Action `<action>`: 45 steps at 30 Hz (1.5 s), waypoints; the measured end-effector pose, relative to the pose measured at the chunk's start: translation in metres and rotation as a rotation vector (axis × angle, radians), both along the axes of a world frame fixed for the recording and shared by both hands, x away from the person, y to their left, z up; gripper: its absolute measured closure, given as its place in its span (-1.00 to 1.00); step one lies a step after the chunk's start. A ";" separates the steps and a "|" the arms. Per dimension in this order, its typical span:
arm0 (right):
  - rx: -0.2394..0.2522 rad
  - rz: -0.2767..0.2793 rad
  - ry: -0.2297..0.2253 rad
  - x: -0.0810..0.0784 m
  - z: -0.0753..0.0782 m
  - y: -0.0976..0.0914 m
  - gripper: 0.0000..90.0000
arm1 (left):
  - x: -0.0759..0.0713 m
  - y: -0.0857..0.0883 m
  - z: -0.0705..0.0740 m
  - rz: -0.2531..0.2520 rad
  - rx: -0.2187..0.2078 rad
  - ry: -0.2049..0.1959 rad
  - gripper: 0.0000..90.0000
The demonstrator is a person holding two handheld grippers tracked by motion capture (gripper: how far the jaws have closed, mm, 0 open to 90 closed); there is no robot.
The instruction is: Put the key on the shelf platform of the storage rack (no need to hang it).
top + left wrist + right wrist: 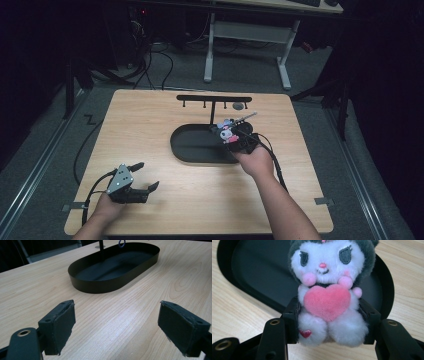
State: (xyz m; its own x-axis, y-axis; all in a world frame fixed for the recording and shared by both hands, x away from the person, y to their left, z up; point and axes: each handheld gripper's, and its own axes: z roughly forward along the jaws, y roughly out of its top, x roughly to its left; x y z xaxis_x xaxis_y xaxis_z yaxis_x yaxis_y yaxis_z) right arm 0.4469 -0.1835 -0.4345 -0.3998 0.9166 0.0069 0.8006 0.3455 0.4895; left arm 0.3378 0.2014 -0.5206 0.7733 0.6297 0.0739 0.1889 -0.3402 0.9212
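Note:
A small plush toy (327,290), white with a grey hood and a pink heart on its chest, sits squeezed between the jaws of my right gripper (328,322). In the high view the plush toy (227,131) and right gripper (236,136) hover over the right end of the black oval tray (187,150), and a metal keyring (246,118) sticks out from the toy toward the back. My left gripper (146,176) rests open near the table's front left, nothing between its pads (60,325). The tray (100,286) lies ahead of it.
A black T-shaped hook rack (214,99) stands behind the tray, its post (101,250) rising from the tray's far side. A small ring (121,243) lies beyond the tray. The wooden table (150,125) has bare surface around the left gripper. Cables trail from both grippers.

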 end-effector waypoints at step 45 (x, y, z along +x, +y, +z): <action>0.006 -0.035 0.111 0.019 -0.045 0.010 0.06 | -0.001 0.001 0.000 0.001 -0.004 -0.002 -0.66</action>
